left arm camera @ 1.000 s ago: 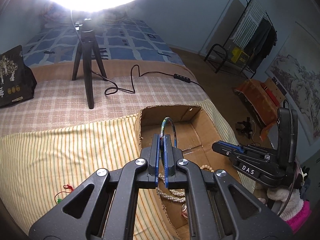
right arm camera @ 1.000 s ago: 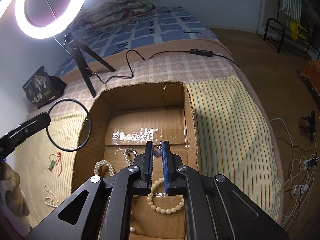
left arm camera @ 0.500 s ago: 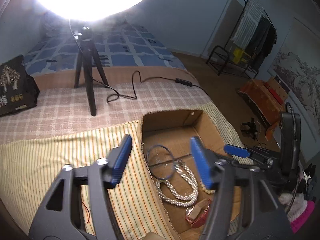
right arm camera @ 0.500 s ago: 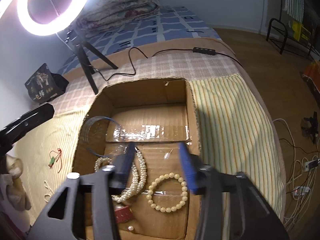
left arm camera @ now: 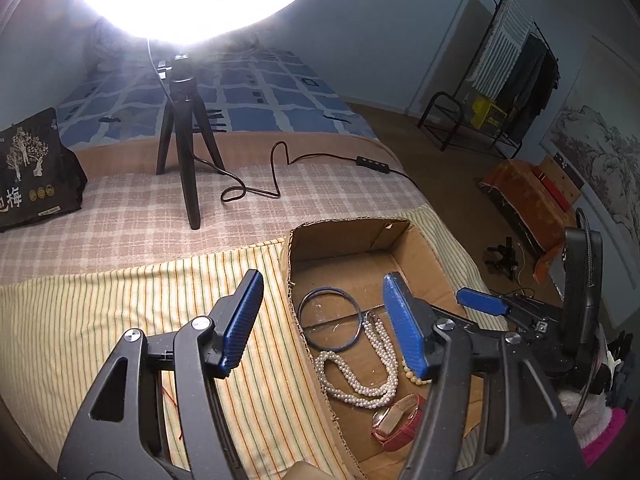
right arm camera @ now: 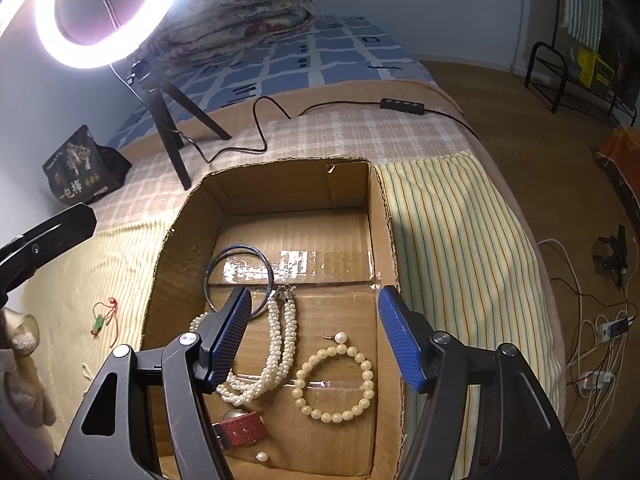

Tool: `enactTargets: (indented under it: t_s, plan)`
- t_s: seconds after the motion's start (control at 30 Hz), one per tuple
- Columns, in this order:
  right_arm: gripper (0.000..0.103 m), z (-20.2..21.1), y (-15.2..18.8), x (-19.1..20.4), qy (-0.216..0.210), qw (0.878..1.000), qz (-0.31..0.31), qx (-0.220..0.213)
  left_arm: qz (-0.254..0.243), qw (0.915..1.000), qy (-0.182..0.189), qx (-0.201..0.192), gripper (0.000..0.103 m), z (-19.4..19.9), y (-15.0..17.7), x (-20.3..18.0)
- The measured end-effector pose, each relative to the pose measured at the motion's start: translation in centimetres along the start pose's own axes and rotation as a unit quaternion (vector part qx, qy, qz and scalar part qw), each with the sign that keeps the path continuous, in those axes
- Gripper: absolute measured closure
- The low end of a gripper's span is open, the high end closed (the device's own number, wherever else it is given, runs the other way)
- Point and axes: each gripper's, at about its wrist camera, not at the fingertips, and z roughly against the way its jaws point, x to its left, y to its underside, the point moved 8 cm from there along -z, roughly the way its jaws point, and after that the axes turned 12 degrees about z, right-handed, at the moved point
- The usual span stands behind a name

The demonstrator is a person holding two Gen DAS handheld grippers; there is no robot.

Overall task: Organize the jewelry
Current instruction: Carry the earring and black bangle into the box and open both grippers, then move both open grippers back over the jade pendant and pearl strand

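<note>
Our left gripper [left arm camera: 322,320] is a black plastic frame with triangular cut-outs in its two broad arms. Each arm ends in a blue finger pad [left arm camera: 240,322] with a fine ribbed face, and a round silver screw head sits at each pivot just behind the pads. Our right gripper [right arm camera: 314,336] is built the same way: matte black arms, silver screws, and blue textured pads [right arm camera: 228,334] mounted on short black blocks. Seen from the left camera, the right tool carries a tall black upright piece at its rear with a dark braided cable running along it.
</note>
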Motion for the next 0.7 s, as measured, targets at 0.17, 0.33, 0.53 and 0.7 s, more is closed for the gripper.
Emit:
enactTargets:
  t_s: [0.17,0.33,0.53,0.7]
  plan:
    - [0.038,0.7,-0.1,0.5,-0.001,1.0,-0.002,-0.005,-0.001,1.0,-0.002,-0.006,0.039,1.4,0.0,0.3]
    - [0.038,1.7,0.0,1.6,-0.003,1.0,0.004,-0.009,-0.004,0.9999,-0.005,-0.014,0.039,3.0,0.1,0.6]
    - [0.038,3.6,0.3,2.8,-0.002,1.0,0.007,-0.02,-0.007,0.9995,-0.012,-0.026,0.039,5.4,0.2,1.7]
    - [0.038,5.0,0.3,3.8,-0.003,1.0,0.005,-0.03,-0.004,0.9991,-0.023,-0.034,0.039,7.5,0.4,3.4]
